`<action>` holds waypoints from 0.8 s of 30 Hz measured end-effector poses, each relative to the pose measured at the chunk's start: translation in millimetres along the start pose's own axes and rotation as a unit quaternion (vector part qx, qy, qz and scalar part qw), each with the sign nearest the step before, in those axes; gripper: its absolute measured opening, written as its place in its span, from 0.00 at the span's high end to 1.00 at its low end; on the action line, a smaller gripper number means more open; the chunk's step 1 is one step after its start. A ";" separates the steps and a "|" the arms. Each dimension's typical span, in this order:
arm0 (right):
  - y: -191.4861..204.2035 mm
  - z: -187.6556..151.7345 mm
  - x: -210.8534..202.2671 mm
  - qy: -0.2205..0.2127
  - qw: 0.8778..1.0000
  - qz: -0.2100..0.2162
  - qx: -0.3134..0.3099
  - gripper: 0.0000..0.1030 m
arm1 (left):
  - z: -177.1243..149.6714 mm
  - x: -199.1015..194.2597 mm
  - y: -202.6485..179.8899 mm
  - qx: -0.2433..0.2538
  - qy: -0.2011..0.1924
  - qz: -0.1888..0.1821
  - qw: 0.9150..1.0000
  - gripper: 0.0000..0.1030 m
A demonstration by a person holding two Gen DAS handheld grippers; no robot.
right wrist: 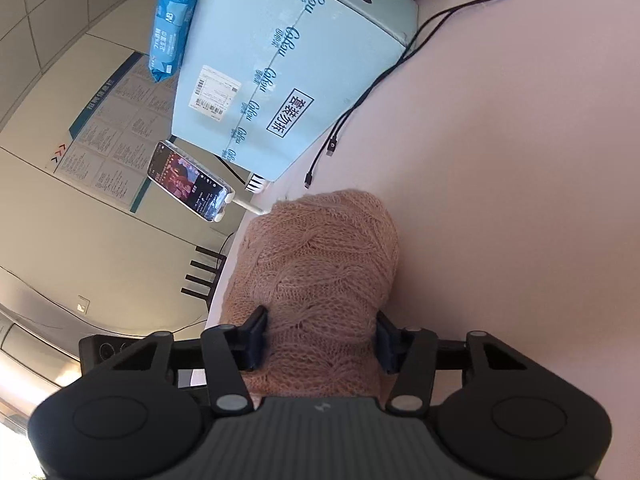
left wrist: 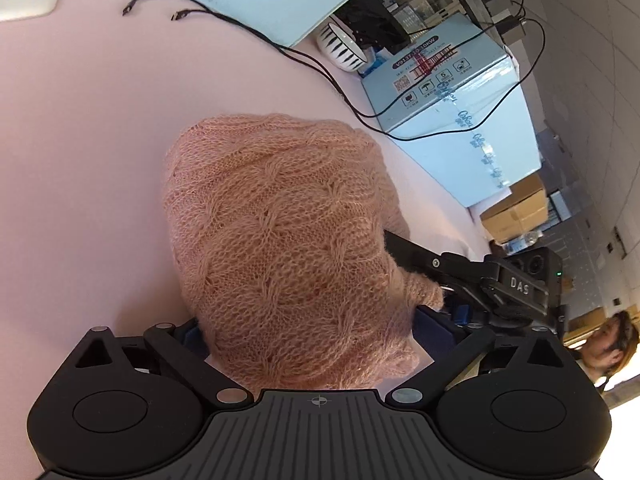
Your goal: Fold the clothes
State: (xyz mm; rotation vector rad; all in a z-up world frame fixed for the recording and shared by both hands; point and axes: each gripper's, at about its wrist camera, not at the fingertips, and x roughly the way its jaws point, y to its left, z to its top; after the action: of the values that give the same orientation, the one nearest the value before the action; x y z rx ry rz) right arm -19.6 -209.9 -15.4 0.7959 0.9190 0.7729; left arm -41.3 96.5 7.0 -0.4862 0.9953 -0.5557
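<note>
A pink cable-knit sweater (left wrist: 280,232) lies bunched in a folded bundle on the pale pink table (left wrist: 80,160). My left gripper (left wrist: 312,328) straddles its near end, jaws wide. The knit bulges over the fingers and only the blue pads (left wrist: 191,333) peek out, with no visible squeeze. The right gripper's black finger (left wrist: 408,254) reaches into the bundle from the right. In the right wrist view the sweater (right wrist: 324,256) runs between my right gripper's (right wrist: 322,340) fingers. Its dark pads (right wrist: 256,334) press into both sides of the knit, which narrows there.
Light blue cartons (left wrist: 460,120) (right wrist: 288,60) stand along the table's far edge. Two black cables (left wrist: 248,32) (right wrist: 360,104) trail across the table. Beyond are a striped bowl (left wrist: 344,46), a phone on a stand (right wrist: 188,180), a blue pack (right wrist: 172,28) and a person (left wrist: 608,344).
</note>
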 end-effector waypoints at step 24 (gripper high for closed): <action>39.5 -16.0 -9.9 -0.024 0.997 0.014 -0.065 0.56 | -26.6 -38.0 -20.8 0.058 -0.066 0.051 0.995 0.47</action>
State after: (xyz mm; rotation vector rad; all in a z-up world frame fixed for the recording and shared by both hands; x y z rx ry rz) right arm -46.7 -195.0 15.7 0.7106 0.8075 0.8268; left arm -85.3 101.5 31.9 -0.3626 0.8507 -0.4811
